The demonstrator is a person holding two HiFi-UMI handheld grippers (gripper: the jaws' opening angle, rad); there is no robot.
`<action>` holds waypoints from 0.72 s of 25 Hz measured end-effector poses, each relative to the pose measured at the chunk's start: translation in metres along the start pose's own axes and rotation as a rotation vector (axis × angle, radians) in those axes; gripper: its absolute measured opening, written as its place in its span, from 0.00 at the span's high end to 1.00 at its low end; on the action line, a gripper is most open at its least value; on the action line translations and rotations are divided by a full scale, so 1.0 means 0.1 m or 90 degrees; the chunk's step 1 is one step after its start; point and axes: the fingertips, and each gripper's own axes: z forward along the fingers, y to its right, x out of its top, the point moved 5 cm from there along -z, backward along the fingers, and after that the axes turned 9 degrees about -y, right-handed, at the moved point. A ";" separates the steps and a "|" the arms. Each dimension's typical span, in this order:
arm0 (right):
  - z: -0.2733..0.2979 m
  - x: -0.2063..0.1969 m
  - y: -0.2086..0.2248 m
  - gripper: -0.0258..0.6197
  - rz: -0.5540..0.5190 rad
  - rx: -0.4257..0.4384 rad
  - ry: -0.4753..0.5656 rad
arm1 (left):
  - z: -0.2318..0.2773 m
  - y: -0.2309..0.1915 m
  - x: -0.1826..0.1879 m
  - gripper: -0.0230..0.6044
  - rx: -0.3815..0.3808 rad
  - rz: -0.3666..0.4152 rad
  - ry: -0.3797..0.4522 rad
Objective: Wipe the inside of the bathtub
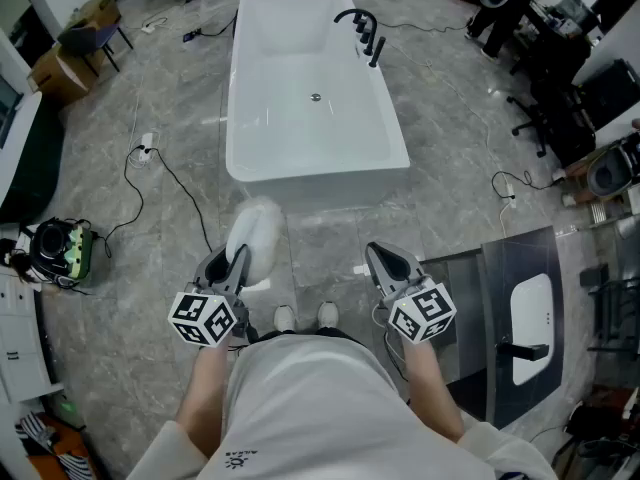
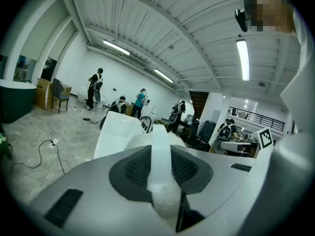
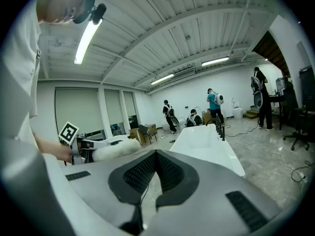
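Note:
A white freestanding bathtub stands on the grey floor ahead of me, with a black faucet on its right rim and a drain in the middle. My left gripper is shut on a white fluffy duster, short of the tub's near end. In the left gripper view the duster's white strip is pinched between the jaws, with the tub beyond. My right gripper is shut and holds nothing. In the right gripper view its jaws meet at the tips, and the tub lies ahead on the right.
Cables and a power strip lie on the floor left of the tub. Office chairs stand at the right. A glass-topped stand with a white basin is close on my right. Boxes and gear sit at the left. Several people work at the back.

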 end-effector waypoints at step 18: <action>0.11 -0.04 -0.38 0.93 0.027 -0.020 -0.006 | -0.21 -0.32 -0.02 0.80 -0.011 0.004 -0.003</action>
